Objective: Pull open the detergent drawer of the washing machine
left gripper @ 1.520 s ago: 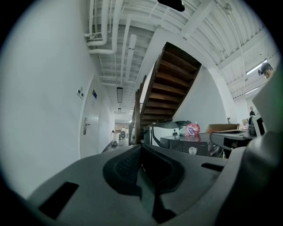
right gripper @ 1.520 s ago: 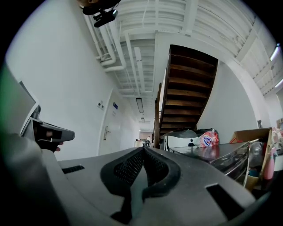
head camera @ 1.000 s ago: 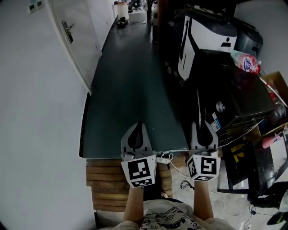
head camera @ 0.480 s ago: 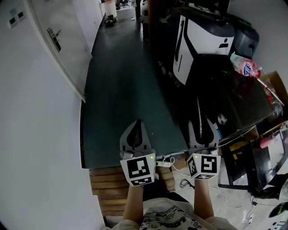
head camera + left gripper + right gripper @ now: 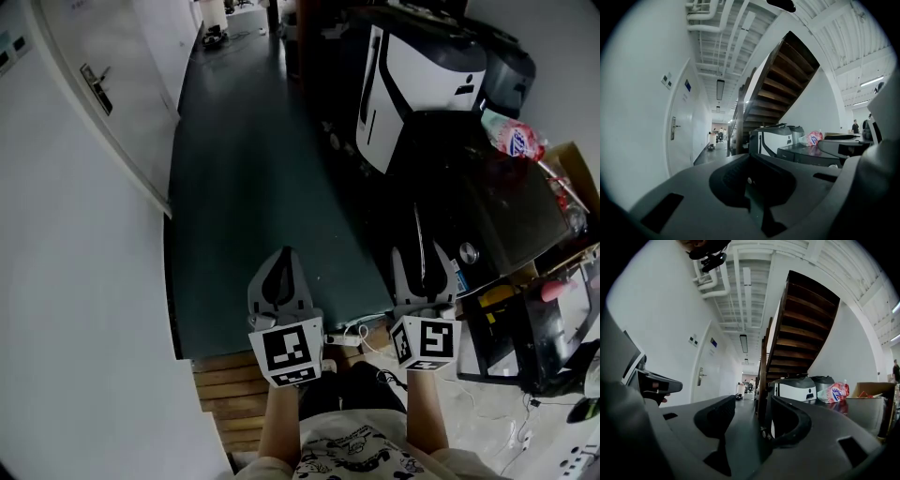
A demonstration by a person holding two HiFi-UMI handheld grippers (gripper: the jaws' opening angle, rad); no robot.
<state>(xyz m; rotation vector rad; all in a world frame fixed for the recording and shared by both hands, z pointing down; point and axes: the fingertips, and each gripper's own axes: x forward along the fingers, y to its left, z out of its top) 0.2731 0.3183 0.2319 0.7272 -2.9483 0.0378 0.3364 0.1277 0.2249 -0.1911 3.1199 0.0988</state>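
A black washing machine (image 5: 478, 187) with a round knob (image 5: 469, 251) stands at the right of the head view. I cannot make out its detergent drawer. My right gripper (image 5: 419, 249) hovers just left of the machine's front corner, touching nothing. Its jaws are opening, and in the right gripper view (image 5: 751, 404) only the corridor shows between them. My left gripper (image 5: 284, 255) hangs over the dark floor further left, well away from the machine. Its jaws meet in the left gripper view (image 5: 750, 157) with nothing in them.
A white-and-black machine (image 5: 422, 66) stands beyond the washer, and a pink-and-blue bag (image 5: 511, 131) lies on top. A wooden pallet (image 5: 234, 384) and white cables (image 5: 356, 333) are at my feet. A closed door (image 5: 103, 103) lines the left wall. A dark staircase (image 5: 797, 333) rises ahead.
Both grippers have moved forward along the corridor, past the pallet's edge, and up a little. The right jaws have spread wider. The left jaws stay together.
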